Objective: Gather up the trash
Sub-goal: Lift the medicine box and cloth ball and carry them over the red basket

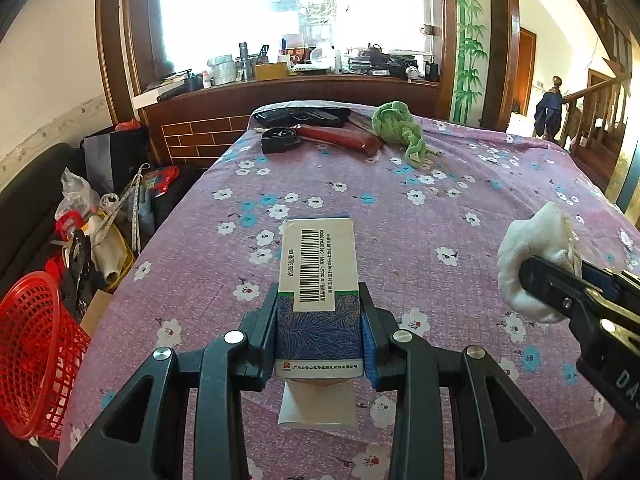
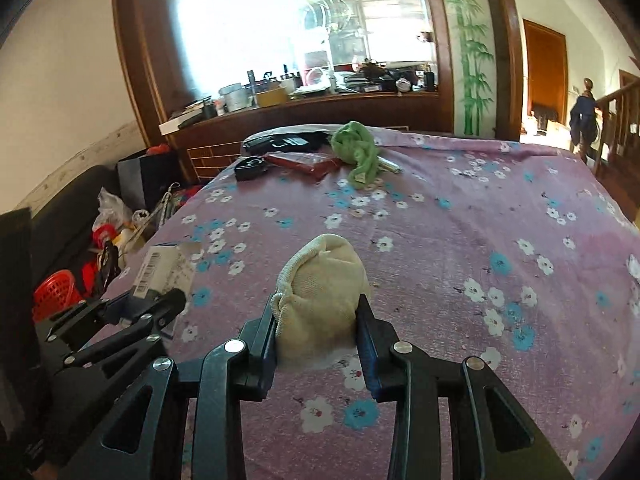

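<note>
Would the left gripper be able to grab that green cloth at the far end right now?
Probably not as things stand. The left gripper is already shut on the medicine box, and the green cloth lies far across the table. Nothing blocks the path.

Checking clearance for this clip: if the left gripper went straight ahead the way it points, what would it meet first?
The left gripper, shut on the medicine box, points along the flowered tablecloth. Ahead looks free until the far end, where the red packet and green cloth lie; the packet probably comes first, though depth is unclear.
</note>
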`<state>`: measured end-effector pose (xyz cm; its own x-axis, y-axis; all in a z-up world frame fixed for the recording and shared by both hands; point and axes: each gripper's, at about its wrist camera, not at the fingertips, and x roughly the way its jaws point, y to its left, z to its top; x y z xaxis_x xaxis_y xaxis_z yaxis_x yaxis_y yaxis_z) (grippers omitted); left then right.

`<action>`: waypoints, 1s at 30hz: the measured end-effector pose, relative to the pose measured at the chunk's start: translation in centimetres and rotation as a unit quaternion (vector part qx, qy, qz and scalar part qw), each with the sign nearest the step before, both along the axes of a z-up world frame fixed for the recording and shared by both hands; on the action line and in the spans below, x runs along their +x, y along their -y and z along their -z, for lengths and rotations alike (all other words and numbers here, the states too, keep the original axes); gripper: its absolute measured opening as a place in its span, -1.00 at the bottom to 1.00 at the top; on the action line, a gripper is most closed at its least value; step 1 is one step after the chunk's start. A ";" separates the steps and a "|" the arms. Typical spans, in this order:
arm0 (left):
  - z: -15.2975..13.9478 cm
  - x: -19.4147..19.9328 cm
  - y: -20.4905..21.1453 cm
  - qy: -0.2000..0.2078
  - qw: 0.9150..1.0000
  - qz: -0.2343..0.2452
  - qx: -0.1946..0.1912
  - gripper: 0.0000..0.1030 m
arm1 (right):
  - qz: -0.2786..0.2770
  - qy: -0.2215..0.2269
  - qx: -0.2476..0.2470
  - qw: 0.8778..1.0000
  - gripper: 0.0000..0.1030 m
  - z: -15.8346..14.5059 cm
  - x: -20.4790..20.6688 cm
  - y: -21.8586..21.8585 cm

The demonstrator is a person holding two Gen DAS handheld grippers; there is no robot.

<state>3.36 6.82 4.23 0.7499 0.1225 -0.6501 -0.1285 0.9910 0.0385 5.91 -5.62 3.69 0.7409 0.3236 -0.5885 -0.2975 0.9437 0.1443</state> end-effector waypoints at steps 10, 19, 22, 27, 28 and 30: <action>0.0 0.0 -0.1 0.002 1.000 -0.003 0.003 -0.36 | -0.003 0.004 -0.004 1.000 -0.27 0.0 -0.2 -0.4; -0.1 -0.1 -0.2 0.003 1.000 -0.004 0.003 -0.36 | -0.002 0.006 -0.004 1.000 -0.27 -0.1 -0.2 -0.2; -0.1 -0.1 -0.2 0.004 1.000 -0.004 0.003 -0.36 | -0.001 0.008 -0.003 1.000 -0.27 -0.3 -0.2 -0.1; 0.0 -0.1 -0.2 0.004 1.000 -0.004 0.004 -0.36 | 0.000 0.012 -0.002 1.000 -0.27 -0.5 -0.3 0.0; -0.1 -0.1 -0.2 0.005 1.000 -0.005 0.004 -0.36 | 0.000 0.012 -0.001 1.000 -0.27 -0.5 -0.3 0.0; -0.3 -0.1 -0.3 0.007 1.000 -0.006 0.005 -0.36 | 0.001 0.014 -0.002 1.000 -0.27 -0.5 -0.4 0.0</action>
<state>3.28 7.08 4.57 0.7574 0.1384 -0.6381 -0.1418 0.9888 0.0462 5.54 -5.60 4.21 0.7572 0.3200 -0.5694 -0.2999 0.9448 0.1321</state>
